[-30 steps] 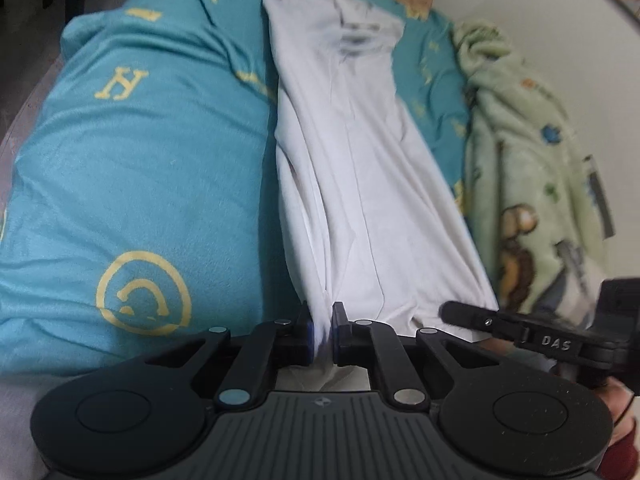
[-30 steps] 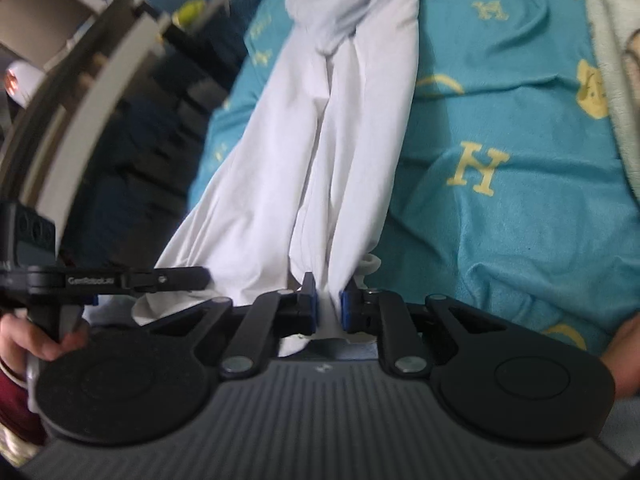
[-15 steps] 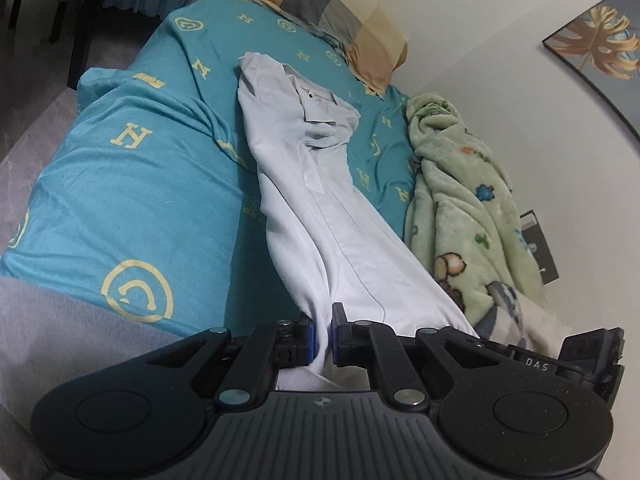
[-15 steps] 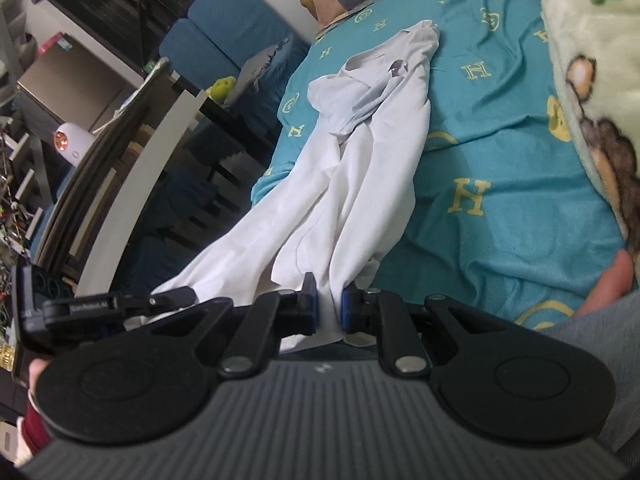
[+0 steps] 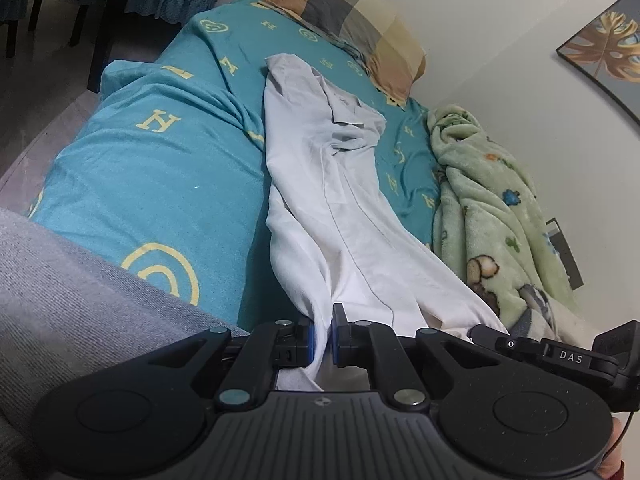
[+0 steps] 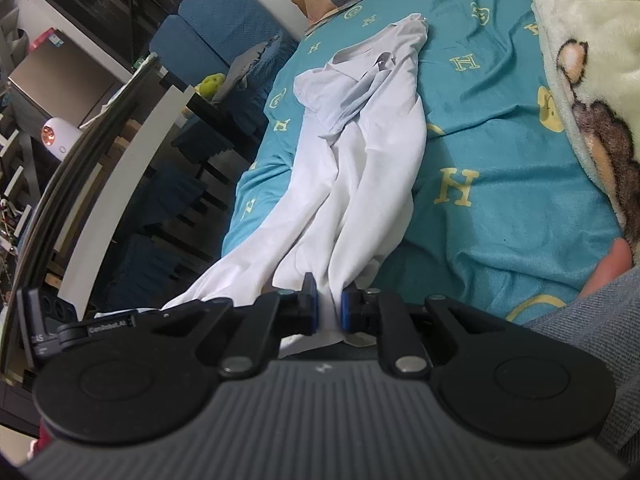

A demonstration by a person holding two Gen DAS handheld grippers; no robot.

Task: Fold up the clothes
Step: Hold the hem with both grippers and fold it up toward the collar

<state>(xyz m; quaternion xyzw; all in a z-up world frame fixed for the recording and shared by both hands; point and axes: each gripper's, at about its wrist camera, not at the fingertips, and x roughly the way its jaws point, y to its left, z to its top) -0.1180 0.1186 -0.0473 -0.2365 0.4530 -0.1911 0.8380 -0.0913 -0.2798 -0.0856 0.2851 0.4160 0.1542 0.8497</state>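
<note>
A white collared shirt [image 5: 320,184] lies stretched lengthwise on the teal bed, collar toward the pillow. My left gripper [image 5: 322,342] is shut on the shirt's near hem at its left corner. The same white shirt [image 6: 360,152] shows in the right wrist view, where my right gripper [image 6: 329,312] is shut on the hem's other corner. Both corners are lifted off the bed and the cloth runs taut from the jaws. The right gripper's body [image 5: 560,354] appears at the lower right of the left wrist view, and the left gripper's body [image 6: 80,328] at the lower left of the right wrist view.
A teal bedsheet [image 5: 152,168] with yellow letters covers the bed. A checked pillow [image 5: 352,20] lies at the head. A green cartoon blanket [image 5: 492,200] is bunched along the wall. A grey sleeve [image 5: 60,300] is at the left. Dark chairs and a table [image 6: 188,128] stand beside the bed.
Both grippers have pulled back and up from the bed, still holding the hem. More of the shirt, the pillow and the room has come into view.
</note>
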